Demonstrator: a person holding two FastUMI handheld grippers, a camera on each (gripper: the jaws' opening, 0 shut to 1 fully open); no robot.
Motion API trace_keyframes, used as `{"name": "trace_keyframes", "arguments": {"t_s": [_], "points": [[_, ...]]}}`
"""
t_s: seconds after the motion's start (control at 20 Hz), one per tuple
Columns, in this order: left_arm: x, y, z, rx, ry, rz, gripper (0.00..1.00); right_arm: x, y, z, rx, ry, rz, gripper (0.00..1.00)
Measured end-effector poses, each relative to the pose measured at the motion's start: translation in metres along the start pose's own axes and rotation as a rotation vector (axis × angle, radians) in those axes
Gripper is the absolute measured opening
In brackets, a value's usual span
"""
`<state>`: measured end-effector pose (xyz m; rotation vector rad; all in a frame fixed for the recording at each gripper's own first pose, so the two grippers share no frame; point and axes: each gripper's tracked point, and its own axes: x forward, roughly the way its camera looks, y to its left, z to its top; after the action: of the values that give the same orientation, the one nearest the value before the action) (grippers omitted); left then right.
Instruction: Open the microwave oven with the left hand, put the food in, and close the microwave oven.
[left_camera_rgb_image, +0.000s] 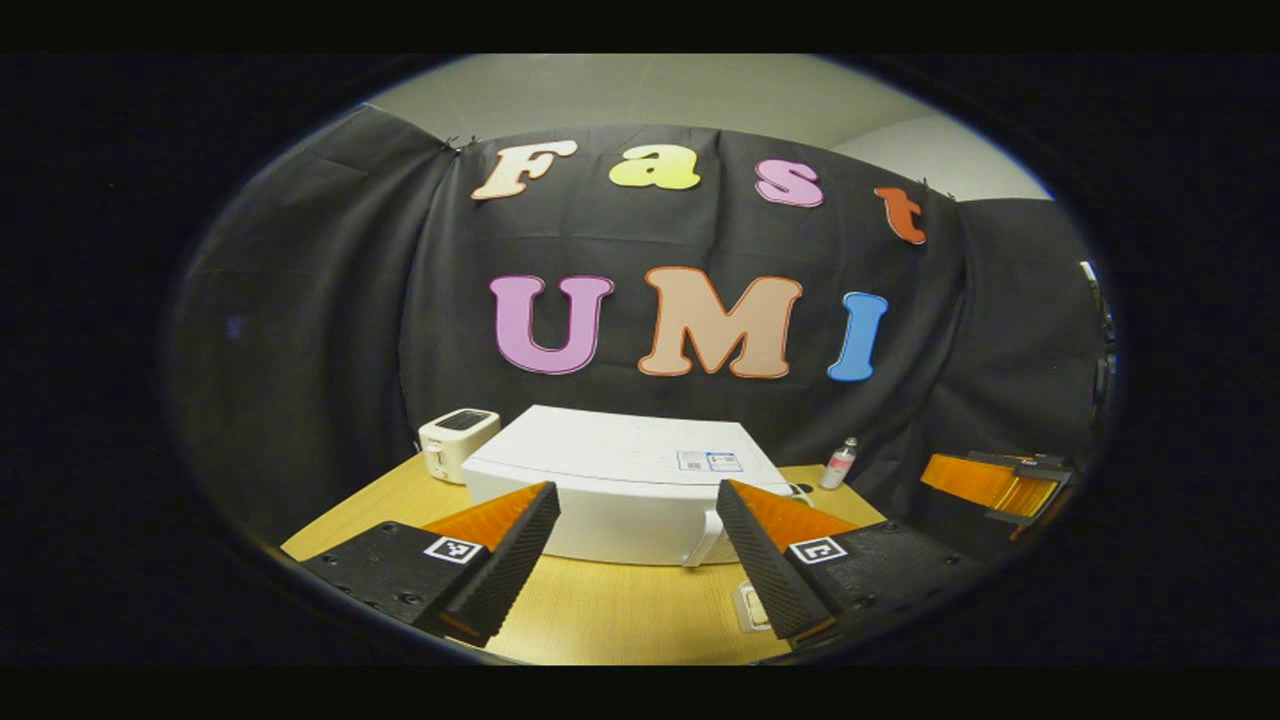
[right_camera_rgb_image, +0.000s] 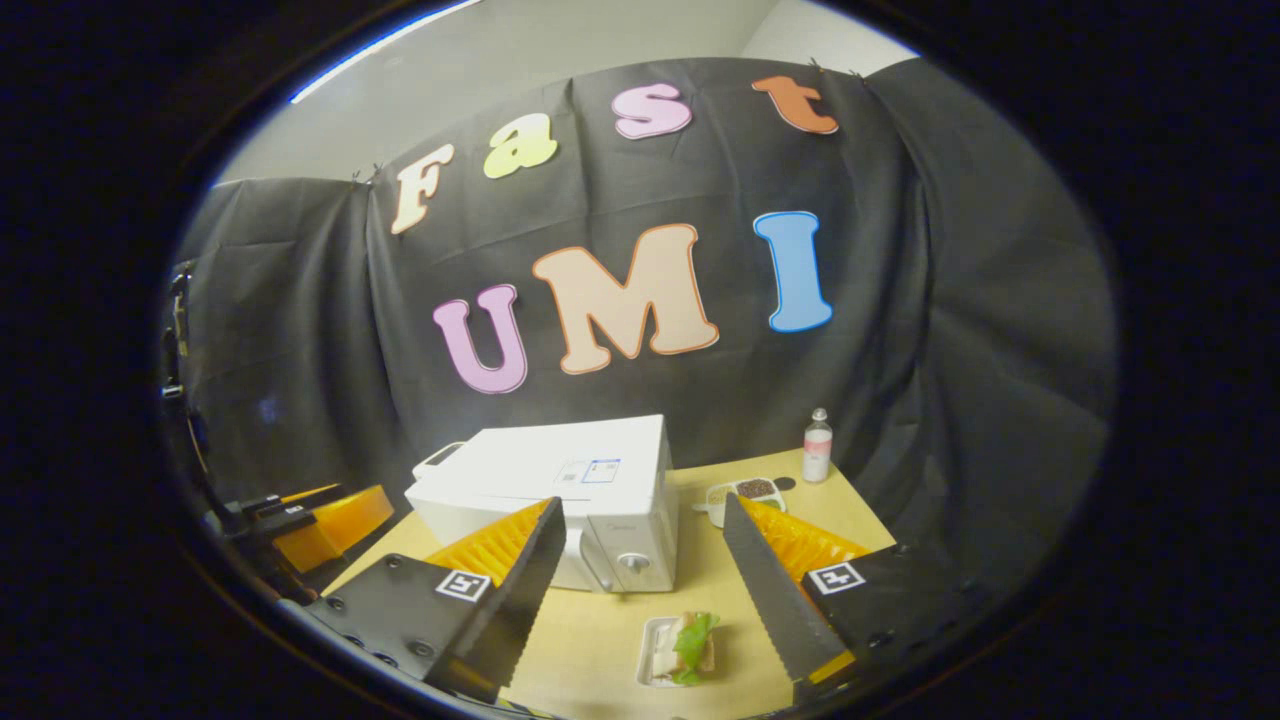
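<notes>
The white microwave (left_camera_rgb_image: 620, 470) stands on the wooden table with its door closed and its handle (left_camera_rgb_image: 705, 540) at the front right. My left gripper (left_camera_rgb_image: 640, 565) hovers open in front of it, nothing between its fingers. In the right gripper view the microwave (right_camera_rgb_image: 550, 480) sits left of centre, its handle (right_camera_rgb_image: 598, 562) and knob (right_camera_rgb_image: 632, 562) facing me. The food, a sandwich with lettuce on a small white tray (right_camera_rgb_image: 685, 645), lies on the table in front of the microwave. My right gripper (right_camera_rgb_image: 645, 600) is open above and just behind that tray, holding nothing.
A white toaster (left_camera_rgb_image: 457, 443) stands left of the microwave. A small bottle (right_camera_rgb_image: 817, 447) and a divided white dish (right_camera_rgb_image: 745, 492) are at the table's back right. The other gripper (left_camera_rgb_image: 1000, 485) hangs off the table's right edge; the left one (right_camera_rgb_image: 310, 520) appears at the left.
</notes>
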<state>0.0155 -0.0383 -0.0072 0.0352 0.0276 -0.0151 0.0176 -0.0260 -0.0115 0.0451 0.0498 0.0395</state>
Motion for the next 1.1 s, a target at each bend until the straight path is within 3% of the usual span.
{"name": "trace_keyframes", "arguments": {"t_s": [0.2, 0.25, 0.65, 0.7, 0.75, 0.9, 1.1], "points": [[0.009, -0.005, -0.024, -0.020, 0.052, -0.014, 0.92, 0.004, -0.005, -0.003, 0.017, 0.008, -0.001, 0.92], [0.012, -0.008, -0.035, -0.024, 0.074, -0.021, 0.96, 0.004, -0.008, -0.004, 0.021, 0.009, -0.004, 0.92], [0.042, -0.022, -0.132, -0.037, 0.265, -0.079, 0.96, -0.002, -0.035, -0.018, 0.017, 0.024, -0.068, 0.92], [0.048, -0.024, -0.145, -0.042, 0.296, -0.087, 0.96, -0.003, -0.039, -0.019, 0.017, 0.020, -0.080, 0.99], [0.054, -0.025, -0.156, -0.047, 0.323, -0.086, 0.96, -0.004, -0.043, -0.019, 0.019, 0.018, -0.092, 0.92], [0.074, -0.036, -0.185, -0.076, 0.386, -0.113, 0.96, -0.005, -0.054, -0.025, 0.028, 0.017, -0.129, 0.92], [0.095, -0.048, -0.207, -0.028, 0.441, -0.135, 0.93, -0.012, -0.067, -0.028, 0.035, 0.023, -0.173, 0.92]]}}
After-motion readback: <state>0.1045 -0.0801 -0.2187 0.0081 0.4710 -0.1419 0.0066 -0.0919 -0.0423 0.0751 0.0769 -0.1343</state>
